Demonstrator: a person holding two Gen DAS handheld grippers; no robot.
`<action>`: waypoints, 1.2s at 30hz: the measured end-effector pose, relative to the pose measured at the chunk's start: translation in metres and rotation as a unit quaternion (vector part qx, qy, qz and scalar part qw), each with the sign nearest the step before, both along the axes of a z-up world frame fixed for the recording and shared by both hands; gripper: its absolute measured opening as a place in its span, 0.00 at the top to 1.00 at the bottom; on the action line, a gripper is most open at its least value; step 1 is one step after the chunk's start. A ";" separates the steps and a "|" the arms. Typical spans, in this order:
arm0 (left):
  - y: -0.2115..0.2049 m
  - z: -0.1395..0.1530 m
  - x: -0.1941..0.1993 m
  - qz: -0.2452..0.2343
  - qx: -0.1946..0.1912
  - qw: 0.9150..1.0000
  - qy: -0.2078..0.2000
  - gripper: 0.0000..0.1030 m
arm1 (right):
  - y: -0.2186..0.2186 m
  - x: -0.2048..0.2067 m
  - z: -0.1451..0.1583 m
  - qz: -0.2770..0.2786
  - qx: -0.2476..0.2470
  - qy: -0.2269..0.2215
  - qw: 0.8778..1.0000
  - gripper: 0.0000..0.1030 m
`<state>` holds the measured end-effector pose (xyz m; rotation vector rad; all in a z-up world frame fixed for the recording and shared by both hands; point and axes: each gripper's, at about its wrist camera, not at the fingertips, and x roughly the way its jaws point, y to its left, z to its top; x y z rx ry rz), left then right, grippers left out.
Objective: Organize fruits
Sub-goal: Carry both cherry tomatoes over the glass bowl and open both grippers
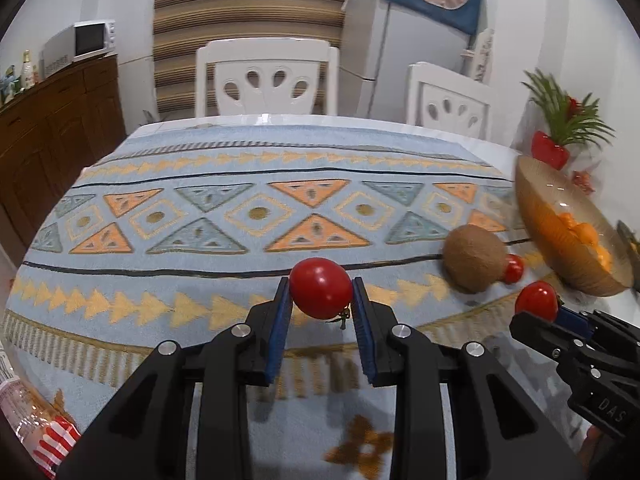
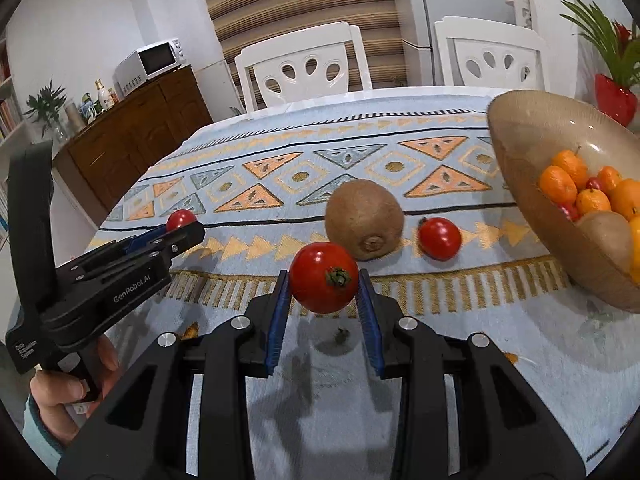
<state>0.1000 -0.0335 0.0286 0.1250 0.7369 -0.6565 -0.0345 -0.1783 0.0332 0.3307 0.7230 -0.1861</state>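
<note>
My left gripper [image 1: 320, 290] is shut on a red cherry tomato [image 1: 320, 287] and holds it above the patterned cloth; it shows in the right wrist view [image 2: 182, 226] at the left. My right gripper [image 2: 323, 280] is shut on another red tomato [image 2: 323, 277] with a green stem, seen in the left wrist view [image 1: 538, 302] at the right. A brown kiwi [image 2: 363, 219] and a loose small tomato [image 2: 439, 238] lie on the cloth just beyond. A wooden bowl [image 2: 520, 152] at the right holds several oranges [image 2: 558, 185], small tomatoes and a kiwi.
The table carries a light blue cloth [image 1: 256, 216] with triangle patterns. Two white chairs [image 1: 266, 76] stand at the far edge. A red pot with a plant [image 1: 550, 148] stands behind the bowl. A plastic package [image 1: 36, 424] lies at the near left. A wooden sideboard [image 1: 52, 128] stands left.
</note>
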 end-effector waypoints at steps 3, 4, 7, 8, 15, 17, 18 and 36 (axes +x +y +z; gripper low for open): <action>-0.011 0.015 -0.013 -0.022 -0.016 1.000 0.002 0.72 | -0.006 -0.015 0.009 -0.004 -0.010 -0.006 1.000 0.67; -0.017 0.023 -0.019 -0.033 -0.023 0.999 0.000 0.72 | -0.011 -0.021 0.015 -0.007 -0.009 -0.011 1.000 0.67; -0.040 0.048 -0.038 -0.069 -0.039 0.997 -0.012 0.72 | -0.029 -0.037 0.030 -0.021 -0.002 -0.028 0.999 0.67; -0.049 0.055 -0.044 -0.080 -0.041 0.996 -0.017 0.72 | -0.037 -0.043 0.037 -0.028 -0.002 -0.035 0.999 0.67; -0.121 0.087 -0.075 -0.150 -0.050 0.987 -0.022 0.72 | -0.108 -0.088 0.070 -0.101 -0.009 -0.070 0.992 0.67; -0.141 0.089 -0.079 -0.165 -0.056 0.985 -0.011 0.72 | -0.130 -0.098 0.075 -0.119 -0.006 -0.074 0.990 0.67; -0.151 0.090 -0.080 -0.172 -0.059 0.983 -0.003 0.72 | -0.138 -0.103 0.077 -0.123 -0.004 -0.077 0.989 0.67; -0.240 0.049 -0.082 -0.200 -0.027 0.978 0.051 0.72 | -0.220 -0.090 0.052 -0.176 0.048 -0.009 0.983 0.66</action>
